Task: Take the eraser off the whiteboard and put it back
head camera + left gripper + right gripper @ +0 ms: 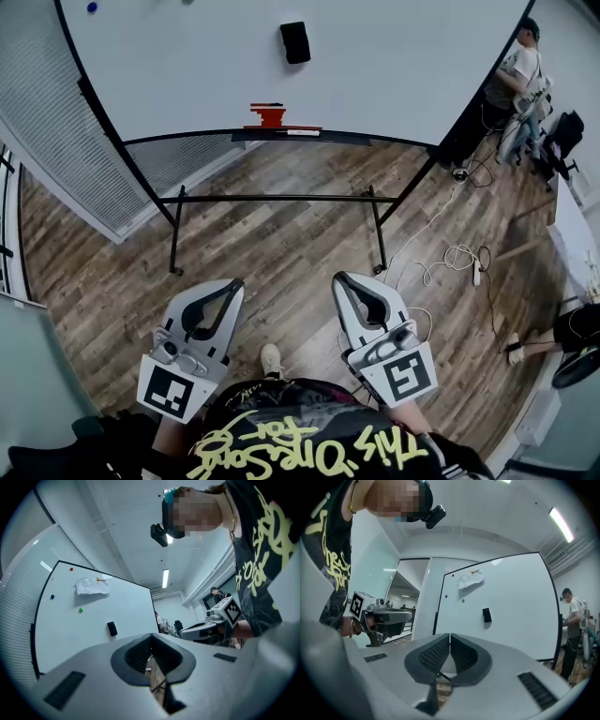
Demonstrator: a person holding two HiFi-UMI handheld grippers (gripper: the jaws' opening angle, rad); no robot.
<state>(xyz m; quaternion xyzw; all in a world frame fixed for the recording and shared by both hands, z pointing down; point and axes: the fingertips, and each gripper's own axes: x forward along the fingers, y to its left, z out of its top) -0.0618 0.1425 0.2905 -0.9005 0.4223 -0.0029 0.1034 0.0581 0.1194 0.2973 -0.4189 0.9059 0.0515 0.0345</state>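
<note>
Closest in, the person's black shirt with yellow lettering filled the bottom edge of the head view. Just ahead of it, both tongs were held out level over the wooden floor, side by side and apart from each other. The left gripper had its jaws brought together at the tips with nothing between them. The right gripper was likewise closed, its ribbed pads meeting and empty. Neither touched anything.

Beyond them stood the black metal stand of the whiteboard, well apart from both grippers. White cables trailed over the floor by the stand's right leg.

Along the board's bottom edge ran a narrow tray. Near the tray's middle sat a red object, with a white marker lying just beside it.

The black eraser was stuck to the board's face, upright, about midway between its left and right edges and above the tray. Higher up, a crumpled sheet of paper was fixed toward the top edge, with a green magnet below it and a blue magnet nearer the left edge.

Farthest off, past the board's right edge, another person in a white top stood among some equipment.
</note>
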